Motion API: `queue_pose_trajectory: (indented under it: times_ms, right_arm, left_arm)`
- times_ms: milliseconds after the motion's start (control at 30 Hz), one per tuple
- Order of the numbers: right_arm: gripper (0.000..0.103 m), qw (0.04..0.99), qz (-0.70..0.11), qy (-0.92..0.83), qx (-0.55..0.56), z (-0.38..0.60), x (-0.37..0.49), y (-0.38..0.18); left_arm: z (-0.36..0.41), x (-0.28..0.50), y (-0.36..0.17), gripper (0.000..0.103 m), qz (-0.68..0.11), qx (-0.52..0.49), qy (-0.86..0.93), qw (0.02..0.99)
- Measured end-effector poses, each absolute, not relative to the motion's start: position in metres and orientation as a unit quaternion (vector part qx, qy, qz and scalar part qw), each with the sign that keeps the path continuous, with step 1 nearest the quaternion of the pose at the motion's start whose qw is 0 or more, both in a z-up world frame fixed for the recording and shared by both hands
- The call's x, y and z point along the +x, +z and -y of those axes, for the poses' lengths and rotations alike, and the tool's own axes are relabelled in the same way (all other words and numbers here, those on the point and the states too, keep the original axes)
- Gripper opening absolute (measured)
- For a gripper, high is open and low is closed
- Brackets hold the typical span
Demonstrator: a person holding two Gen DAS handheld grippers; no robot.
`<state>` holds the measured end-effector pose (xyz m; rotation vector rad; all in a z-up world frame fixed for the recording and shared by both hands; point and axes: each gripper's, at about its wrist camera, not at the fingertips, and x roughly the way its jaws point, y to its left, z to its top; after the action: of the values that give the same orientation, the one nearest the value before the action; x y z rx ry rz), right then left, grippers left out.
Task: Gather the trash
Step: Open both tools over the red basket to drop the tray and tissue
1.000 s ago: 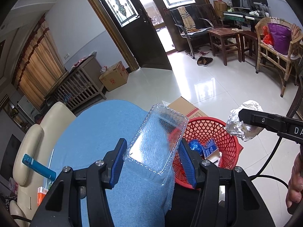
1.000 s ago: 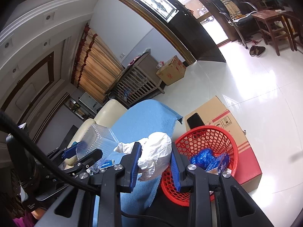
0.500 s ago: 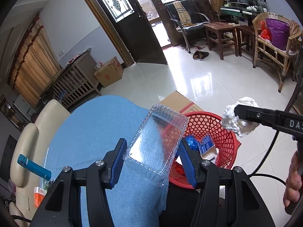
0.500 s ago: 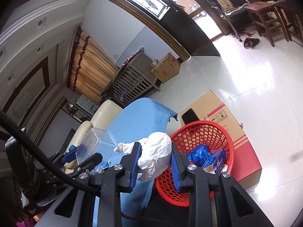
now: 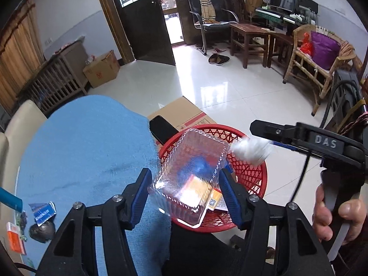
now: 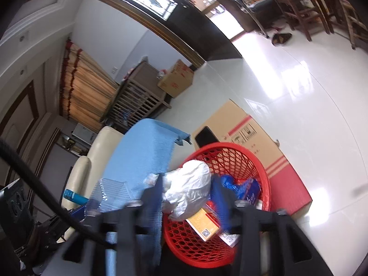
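Note:
My left gripper is shut on a clear plastic clamshell box and holds it over the near rim of the red mesh basket. My right gripper is shut on a crumpled white wrapper above the same basket. The wrapper shows blurred in the left wrist view, at the tip of the right gripper. The basket holds a blue bag, a blue packet and an orange box. The clamshell box also shows in the right wrist view.
The basket sits on a cardboard box with a black phone on it. A blue cloth covers the table on the left. On it lie a blue packet, a dark wad and a blue tube.
Both grippers have moved toward the basket. The clamshell box now hangs over the basket's rim and the white wrapper is lower, over the basket.

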<state>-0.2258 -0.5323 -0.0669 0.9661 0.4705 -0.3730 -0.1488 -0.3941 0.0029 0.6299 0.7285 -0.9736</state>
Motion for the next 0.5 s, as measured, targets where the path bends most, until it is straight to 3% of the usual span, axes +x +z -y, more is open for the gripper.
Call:
queue_pose_trajectory:
  times_ms: [500]
  right_arm:
    - [0.073, 0.865, -0.21, -0.155, 0.429, 0.506, -0.233, -0.036]
  left_arm:
    - [0.297, -0.13, 0.015, 0.062, -0.337, 0.227, -0.403, 0.82]
